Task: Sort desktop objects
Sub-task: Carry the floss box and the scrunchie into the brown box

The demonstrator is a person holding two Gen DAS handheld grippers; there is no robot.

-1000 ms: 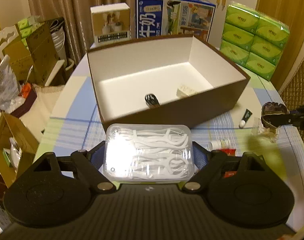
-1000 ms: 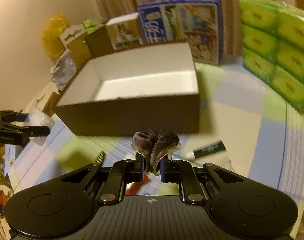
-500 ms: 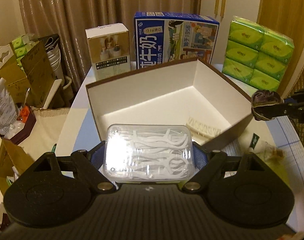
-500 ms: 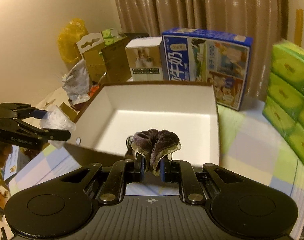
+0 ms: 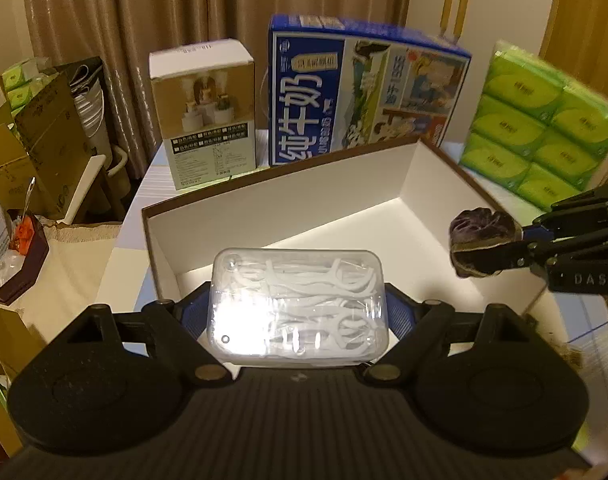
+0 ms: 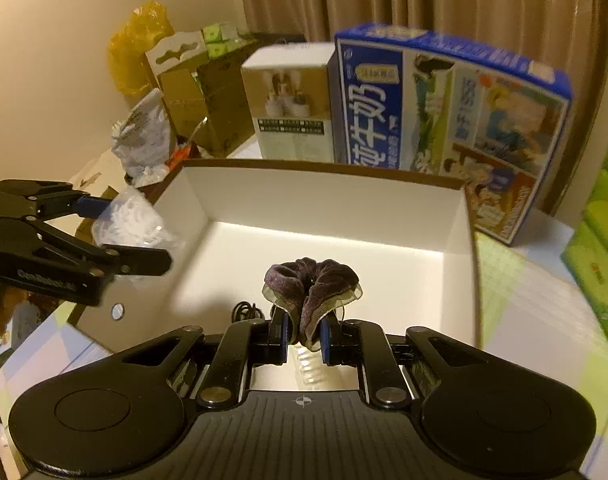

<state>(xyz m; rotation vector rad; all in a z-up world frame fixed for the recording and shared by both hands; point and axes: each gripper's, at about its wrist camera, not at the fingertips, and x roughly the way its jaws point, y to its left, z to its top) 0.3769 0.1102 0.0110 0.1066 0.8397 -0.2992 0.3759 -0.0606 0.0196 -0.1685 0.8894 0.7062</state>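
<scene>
Your left gripper (image 5: 298, 308) is clamped on the clear floss-pick case (image 5: 298, 304) and your right gripper (image 6: 304, 340) pinches the purple scrunchie (image 6: 311, 284), both above the brown box (image 6: 323, 200), so lower each inside its white walls before letting go

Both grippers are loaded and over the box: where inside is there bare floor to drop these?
The brown box: its white floor is bare across the middle and toward the back wall. The near edge is crowded: a black cable and a white ridged piece lie below the scrunchie.
</scene>
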